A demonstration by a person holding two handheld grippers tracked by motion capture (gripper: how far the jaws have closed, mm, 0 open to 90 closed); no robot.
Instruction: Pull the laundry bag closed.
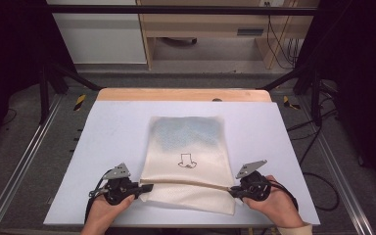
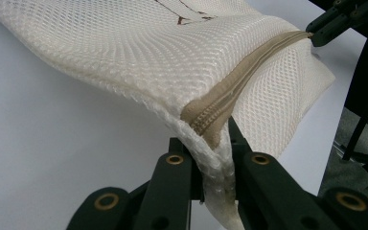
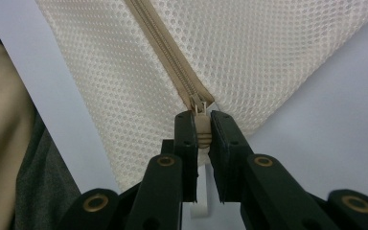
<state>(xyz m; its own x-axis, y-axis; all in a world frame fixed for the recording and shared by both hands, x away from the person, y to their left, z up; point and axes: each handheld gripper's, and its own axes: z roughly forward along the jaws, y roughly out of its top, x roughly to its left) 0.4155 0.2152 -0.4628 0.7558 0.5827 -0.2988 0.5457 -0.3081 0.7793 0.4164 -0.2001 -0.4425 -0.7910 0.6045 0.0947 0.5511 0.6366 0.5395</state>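
The pale surface (image 1: 103,147) carries a cream mesh bag (image 1: 188,147), which serves here as the landmark; the bag lies in the middle of the surface, its near edge towards the person. A bluish patch shows through the bag's far half, and a small dark drawing (image 1: 186,160) sits at its centre. A tan zipper (image 1: 186,182) crosses the bag near its near edge, running from one side to the other, and the fabric along it is lifted a little.

At the bag's near left corner, the left claw (image 1: 144,187) is clenched on the mesh where the zipper ends; the left gripper view shows the fabric bunched between its jaws (image 2: 215,167). At the bag's near right corner, the right claw (image 1: 232,191) is clamped on the zipper pull (image 3: 201,127), which stands pinched between the two jaws at the end of the zipper.
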